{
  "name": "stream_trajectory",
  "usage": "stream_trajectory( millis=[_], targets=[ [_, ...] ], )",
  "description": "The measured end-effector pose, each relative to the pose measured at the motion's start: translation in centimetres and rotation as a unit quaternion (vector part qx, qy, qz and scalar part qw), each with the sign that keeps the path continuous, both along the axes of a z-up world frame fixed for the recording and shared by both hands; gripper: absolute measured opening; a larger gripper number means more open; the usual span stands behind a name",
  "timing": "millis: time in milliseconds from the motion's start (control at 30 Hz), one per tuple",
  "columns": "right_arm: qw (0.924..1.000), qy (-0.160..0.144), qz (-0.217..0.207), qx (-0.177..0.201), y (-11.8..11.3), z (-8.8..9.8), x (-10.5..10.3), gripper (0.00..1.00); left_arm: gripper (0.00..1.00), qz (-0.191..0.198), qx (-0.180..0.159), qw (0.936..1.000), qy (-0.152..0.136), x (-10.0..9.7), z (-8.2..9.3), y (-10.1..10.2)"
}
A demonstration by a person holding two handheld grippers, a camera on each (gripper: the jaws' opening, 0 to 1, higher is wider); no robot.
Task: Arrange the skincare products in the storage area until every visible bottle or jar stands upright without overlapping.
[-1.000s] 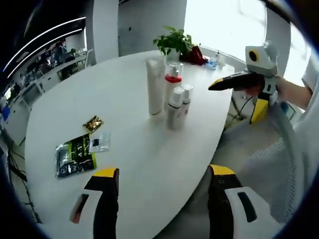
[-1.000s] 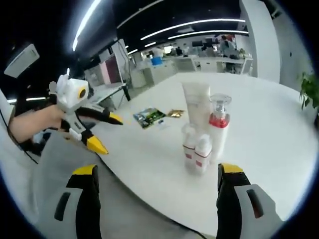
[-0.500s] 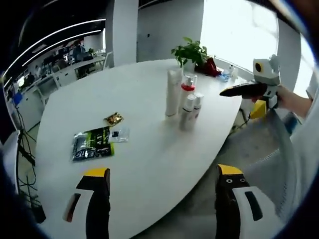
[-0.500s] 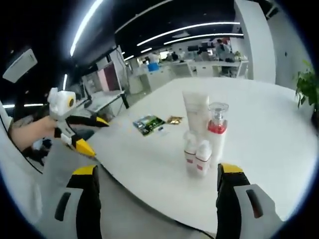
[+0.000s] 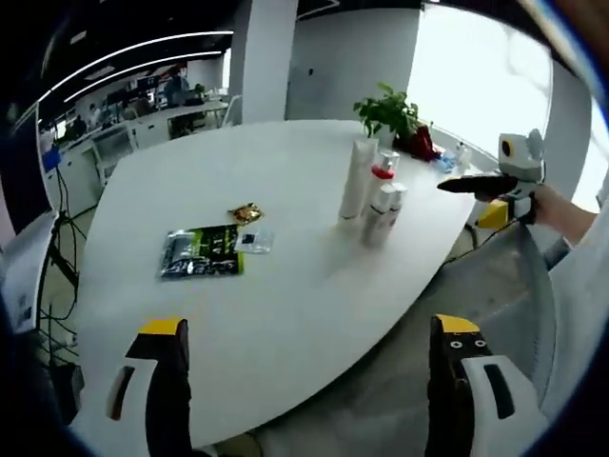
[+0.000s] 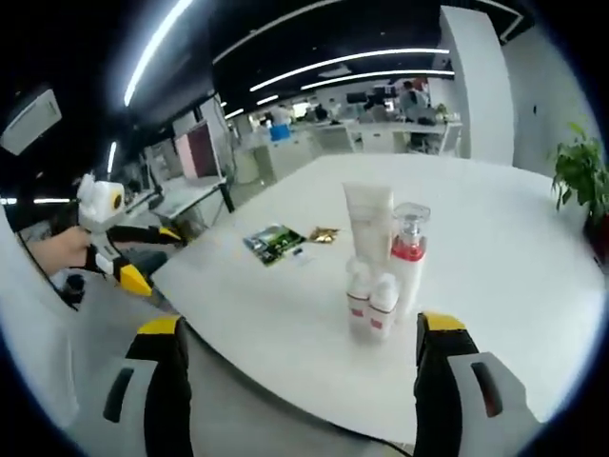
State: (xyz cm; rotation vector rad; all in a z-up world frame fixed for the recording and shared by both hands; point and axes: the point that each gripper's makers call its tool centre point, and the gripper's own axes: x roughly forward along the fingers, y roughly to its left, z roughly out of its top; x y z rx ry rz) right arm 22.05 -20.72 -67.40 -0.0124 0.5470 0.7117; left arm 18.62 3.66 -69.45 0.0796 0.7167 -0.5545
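Both grippers' fingers (image 6: 447,381) open, holding nothing; tall tube (image 6: 367,221) beside pump bottle (image 6: 407,255) looks light, tippy; grab low

Blown-out window glare, dim ceiling strips, warped fisheye edges

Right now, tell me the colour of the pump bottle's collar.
Red, on the clear pump bottle; clearest in the right gripper view.
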Motion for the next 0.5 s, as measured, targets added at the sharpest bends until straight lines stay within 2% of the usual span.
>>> stream_trajectory(
  millis=[167, 267, 500],
  targets=[
    [0.9997, -0.002, -0.022, 0.007, -0.9, -0.3, 0.7, 0.98, 0.99, -0.004, 0.003, 0.9999, -0.013, 0.1, -0.1, 0.3],
    [0.9996, 0.002, -0.029, 0.008, -1.2, -0.6, 0.8, 0.97, 0.99, 0.008, 0.0, 0.9994, -0.034, 0.7, 0.5, 0.6],
    [0.9993, -0.01, -0.023, -0.029, -1.3, -1.1, 0.6, 0.96, 0.98, 0.011, -0.014, 0.998, -0.06, 1.7, 1.0, 1.0]
  ],
)
